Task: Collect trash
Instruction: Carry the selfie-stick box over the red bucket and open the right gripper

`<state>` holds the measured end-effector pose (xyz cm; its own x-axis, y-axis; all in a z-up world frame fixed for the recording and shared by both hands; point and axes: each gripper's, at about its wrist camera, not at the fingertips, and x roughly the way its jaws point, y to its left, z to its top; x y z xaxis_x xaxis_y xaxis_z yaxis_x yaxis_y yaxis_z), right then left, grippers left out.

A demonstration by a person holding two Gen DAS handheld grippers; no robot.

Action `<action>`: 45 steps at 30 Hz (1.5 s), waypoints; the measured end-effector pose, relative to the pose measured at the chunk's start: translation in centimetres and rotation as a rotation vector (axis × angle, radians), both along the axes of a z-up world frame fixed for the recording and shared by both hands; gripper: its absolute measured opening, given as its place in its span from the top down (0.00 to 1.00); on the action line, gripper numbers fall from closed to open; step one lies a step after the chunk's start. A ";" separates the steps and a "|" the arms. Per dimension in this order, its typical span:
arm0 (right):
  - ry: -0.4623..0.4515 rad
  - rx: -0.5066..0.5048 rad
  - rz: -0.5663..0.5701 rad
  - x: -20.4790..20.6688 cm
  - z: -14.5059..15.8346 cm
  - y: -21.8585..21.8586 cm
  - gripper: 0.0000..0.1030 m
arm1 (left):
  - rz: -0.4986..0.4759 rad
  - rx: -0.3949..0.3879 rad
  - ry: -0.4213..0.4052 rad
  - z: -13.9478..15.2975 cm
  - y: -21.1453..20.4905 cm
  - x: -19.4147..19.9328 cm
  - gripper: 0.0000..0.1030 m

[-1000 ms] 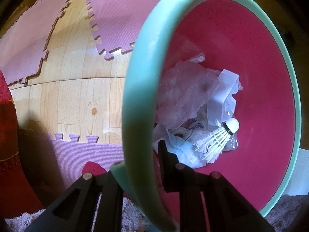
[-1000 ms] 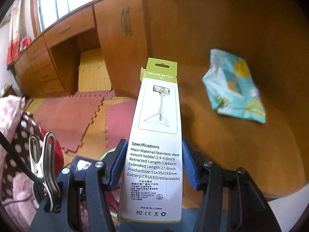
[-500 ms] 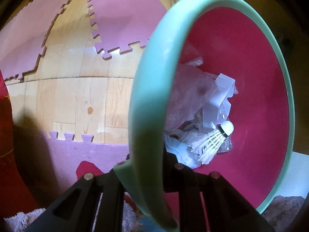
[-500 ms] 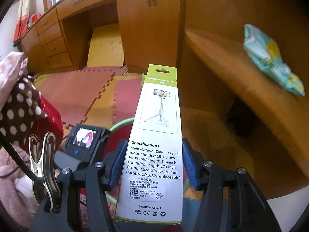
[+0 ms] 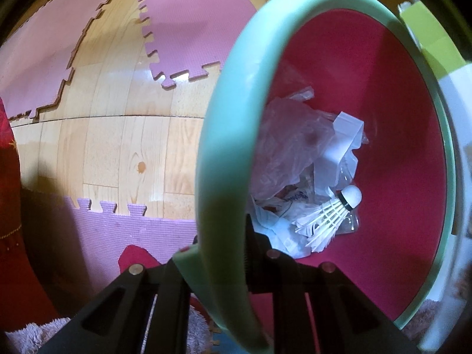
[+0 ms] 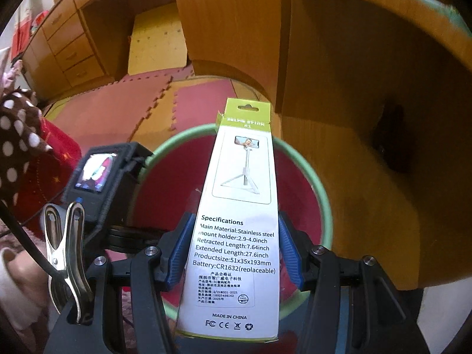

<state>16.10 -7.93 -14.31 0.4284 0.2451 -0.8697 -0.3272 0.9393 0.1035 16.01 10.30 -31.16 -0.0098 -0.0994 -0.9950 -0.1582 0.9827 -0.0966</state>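
Gripping the bin's (image 5: 219, 135) mint rim at the bottom of the left view, the left gripper (image 5: 233, 253) has its jaws clamped tight on it. Inside, at centre right, lie crumpled plastic (image 5: 292, 150) and a shuttlecock (image 5: 333, 212). In the right view, the right gripper (image 6: 234, 250) has its blue jaws pressed on a selfie-stick box (image 6: 236, 236), which stands over the bin's red inside. Foam mats (image 6: 118, 109) cover the floor beyond; drawers (image 6: 67, 50) sit upper left.
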 end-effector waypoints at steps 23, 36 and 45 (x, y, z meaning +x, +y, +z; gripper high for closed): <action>0.089 0.016 0.049 0.5 -6.0 1.3 0.36 | -0.005 0.007 0.000 0.2 -0.3 0.0 0.87; 0.064 0.039 0.040 0.4 -5.2 0.8 0.31 | -0.009 0.013 0.000 0.2 -0.4 0.0 0.87; 0.052 0.054 0.051 0.1 -4.0 0.7 0.31 | -0.012 0.011 0.001 0.4 -0.5 0.1 0.87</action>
<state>16.20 -7.23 -18.34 0.3685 0.3123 -0.8756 -0.3676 0.9141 0.1714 16.13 9.83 -30.77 -0.0122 -0.0883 -0.9960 -0.1467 0.9855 -0.0856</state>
